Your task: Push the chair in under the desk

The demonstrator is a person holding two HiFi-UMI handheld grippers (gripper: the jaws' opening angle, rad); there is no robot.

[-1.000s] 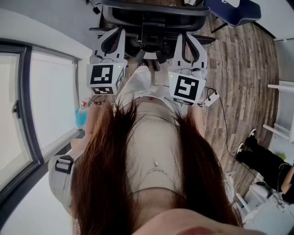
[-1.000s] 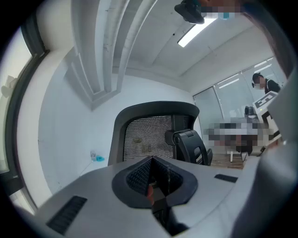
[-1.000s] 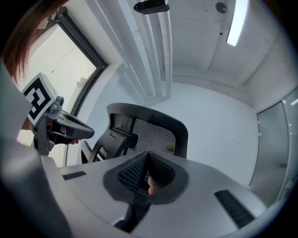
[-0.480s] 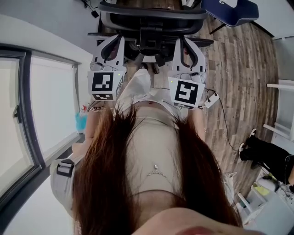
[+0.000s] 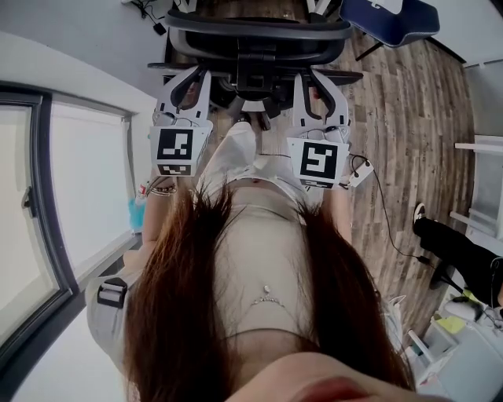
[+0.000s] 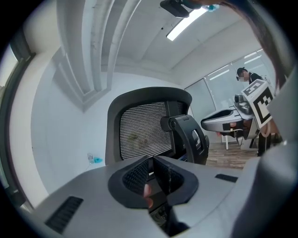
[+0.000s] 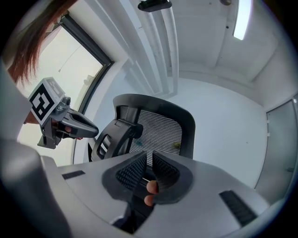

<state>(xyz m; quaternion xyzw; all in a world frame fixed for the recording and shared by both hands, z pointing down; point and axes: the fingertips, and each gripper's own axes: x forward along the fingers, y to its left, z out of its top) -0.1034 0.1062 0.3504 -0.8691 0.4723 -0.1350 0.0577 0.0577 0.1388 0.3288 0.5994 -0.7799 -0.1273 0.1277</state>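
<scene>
A black mesh-back office chair (image 5: 259, 31) stands at the top of the head view, its back toward me. My left gripper (image 5: 192, 77) and right gripper (image 5: 317, 77) are held side by side just short of the backrest, pointing at it. I cannot tell whether either tip touches it. In the left gripper view the chair's back (image 6: 139, 132) fills the middle beyond the left gripper (image 6: 152, 161). In the right gripper view the chair's back (image 7: 160, 130) lies beyond the right gripper (image 7: 149, 157). Both pairs of jaws are just starting to part, pads nearly together, nothing between them. No desk shows clearly.
A tall window (image 5: 47, 196) and white wall run along the left. Wood floor (image 5: 409, 118) lies to the right, with a cable (image 5: 385, 212), a blue seat (image 5: 393, 20), white shelving (image 5: 481, 184) and a seated person's dark-trousered leg (image 5: 456, 247).
The chair has shifted slightly away from me, toward the top of the head view, and both grippers followed it. The person at the right drew the leg back.
</scene>
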